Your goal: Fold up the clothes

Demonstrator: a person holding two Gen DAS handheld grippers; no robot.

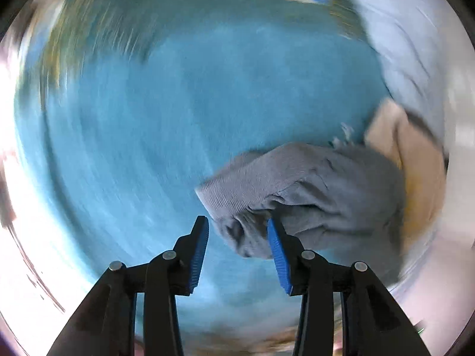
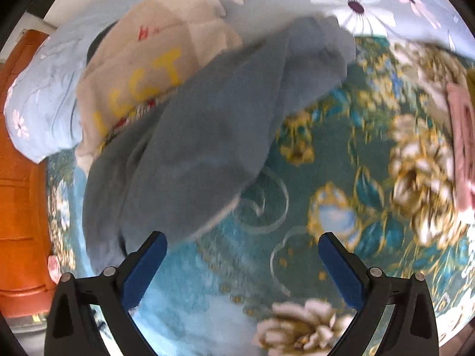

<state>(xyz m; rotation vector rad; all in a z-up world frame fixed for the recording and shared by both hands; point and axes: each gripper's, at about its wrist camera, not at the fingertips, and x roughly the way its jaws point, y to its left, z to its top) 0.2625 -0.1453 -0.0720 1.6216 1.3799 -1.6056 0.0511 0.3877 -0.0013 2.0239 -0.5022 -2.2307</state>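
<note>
A grey-blue garment [image 1: 311, 184] lies crumpled on the bed, its ribbed hem turned toward the left. My left gripper [image 1: 237, 222] points down at it with its jaws apart. A fold of the cloth reaches in between the fingertips and touches the right pad [image 1: 276, 249], but the pads do not clamp it. In the right wrist view the same grey-blue garment [image 2: 193, 136] stretches from lower left to upper right. My right gripper [image 2: 242, 237] hangs wide open over the bedspread just beside the garment's near edge, with nothing between its fingers.
A beige garment with yellow letters [image 2: 148, 59] lies behind the grey one, also seen as the beige garment [image 1: 415, 163]. The teal flowered bedspread [image 2: 341, 178] covers the bed. A pale blue flowered pillow [image 2: 38, 103], orange wooden furniture [image 2: 17, 192] and a pink item [image 2: 460, 148] sit at the edges.
</note>
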